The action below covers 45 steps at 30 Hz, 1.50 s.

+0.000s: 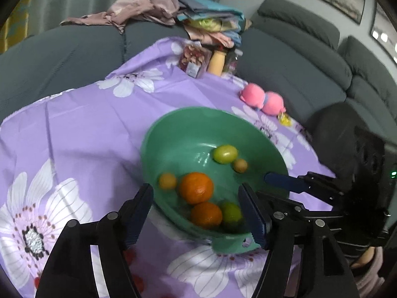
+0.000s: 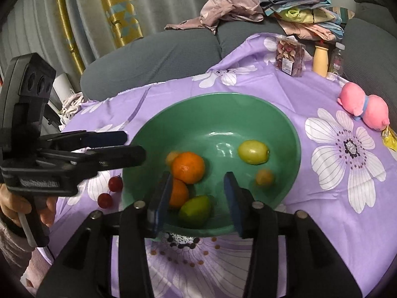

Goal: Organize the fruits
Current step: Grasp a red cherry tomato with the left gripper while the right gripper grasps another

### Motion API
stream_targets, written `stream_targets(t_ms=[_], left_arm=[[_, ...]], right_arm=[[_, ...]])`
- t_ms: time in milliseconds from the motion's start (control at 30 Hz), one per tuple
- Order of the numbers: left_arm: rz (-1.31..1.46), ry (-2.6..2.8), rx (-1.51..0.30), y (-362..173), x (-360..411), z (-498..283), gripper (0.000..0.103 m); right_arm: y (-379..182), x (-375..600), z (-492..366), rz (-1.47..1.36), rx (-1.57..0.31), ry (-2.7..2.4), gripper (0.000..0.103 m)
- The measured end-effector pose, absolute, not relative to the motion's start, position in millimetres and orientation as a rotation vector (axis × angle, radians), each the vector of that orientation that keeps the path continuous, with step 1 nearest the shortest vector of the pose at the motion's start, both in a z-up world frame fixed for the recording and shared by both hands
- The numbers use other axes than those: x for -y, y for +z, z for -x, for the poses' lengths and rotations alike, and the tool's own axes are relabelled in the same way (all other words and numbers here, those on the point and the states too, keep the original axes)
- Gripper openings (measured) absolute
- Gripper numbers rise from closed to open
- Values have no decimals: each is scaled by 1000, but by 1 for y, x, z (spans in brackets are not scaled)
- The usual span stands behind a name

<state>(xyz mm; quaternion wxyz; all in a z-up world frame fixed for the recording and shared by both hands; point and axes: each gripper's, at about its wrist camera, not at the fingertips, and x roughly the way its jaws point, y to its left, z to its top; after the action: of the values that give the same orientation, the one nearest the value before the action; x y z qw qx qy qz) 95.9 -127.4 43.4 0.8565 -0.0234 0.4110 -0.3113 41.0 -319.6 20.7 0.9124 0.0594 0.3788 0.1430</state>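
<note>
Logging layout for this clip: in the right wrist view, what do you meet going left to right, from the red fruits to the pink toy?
Two red fruits on the cloth → green bowl with its fruit → white flower print → pink toy.

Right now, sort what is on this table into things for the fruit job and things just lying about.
For the job:
green bowl
two oranges
two lemons
two small yellow fruits
two red fruits outside the bowl

Lying about:
pink plush toy
snack bag
bottle
pile of clothes
</note>
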Motion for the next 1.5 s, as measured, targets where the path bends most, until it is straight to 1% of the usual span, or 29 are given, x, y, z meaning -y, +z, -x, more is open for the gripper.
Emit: stream_targets(t_ms=[100,200,233,300,400,600,900,933,1033,1100,1200,1267,1300,1367,1400,1433,1500], left_arm=[[68,-608,-843,50,101,-89,70],[104,-549,-831,55,66,-81,70],[105,-518,-832,55,54,-77,70],[93,-451,-835,54,33,-70,70],[83,-359,-847,50,2,-58,70],[119,-248,-892,28,-49,-39,70],[-34,-235,-943,-1,-47,-31,69],[-52,-242,-952,-5,-45,-32,64],[-85,-243,-978,-14,-41,-37,58],[-100,-233,-996,-20,-39,-42,57],[-106,-229,-1017,-26,-38,-48,48],[-118,-223,-1026,-29,-37,-51,47],[-123,-222,-1032,-32,-37,-52,47],[-127,-219,-1051,-37,-37,-55,42],[-130,-217,-1058,-39,-37,-55,36],[-131,-216,-1065,-41,-37,-56,32],[-116,-221,-1068,-43,-40,-56,31]], right_arm=[[26,315,-35,-116,-759,300,44],[35,312,-26,-124,-713,313,47],[38,311,-22,-129,-701,322,51],[43,306,-15,-136,-684,356,55],[48,290,-4,-125,-670,433,60],[36,237,13,-67,-726,611,60],[-9,188,11,77,-857,621,59],[-13,187,8,76,-867,623,59],[-22,184,0,75,-893,615,59],[-28,181,-4,71,-912,623,59],[-32,173,-7,87,-928,645,59],[-35,169,-7,100,-935,651,58],[-36,166,-9,111,-939,647,57],[-38,163,-12,132,-945,627,56],[-38,162,-14,138,-949,617,54],[-38,162,-15,145,-951,609,52],[-39,161,-15,166,-951,603,48]])
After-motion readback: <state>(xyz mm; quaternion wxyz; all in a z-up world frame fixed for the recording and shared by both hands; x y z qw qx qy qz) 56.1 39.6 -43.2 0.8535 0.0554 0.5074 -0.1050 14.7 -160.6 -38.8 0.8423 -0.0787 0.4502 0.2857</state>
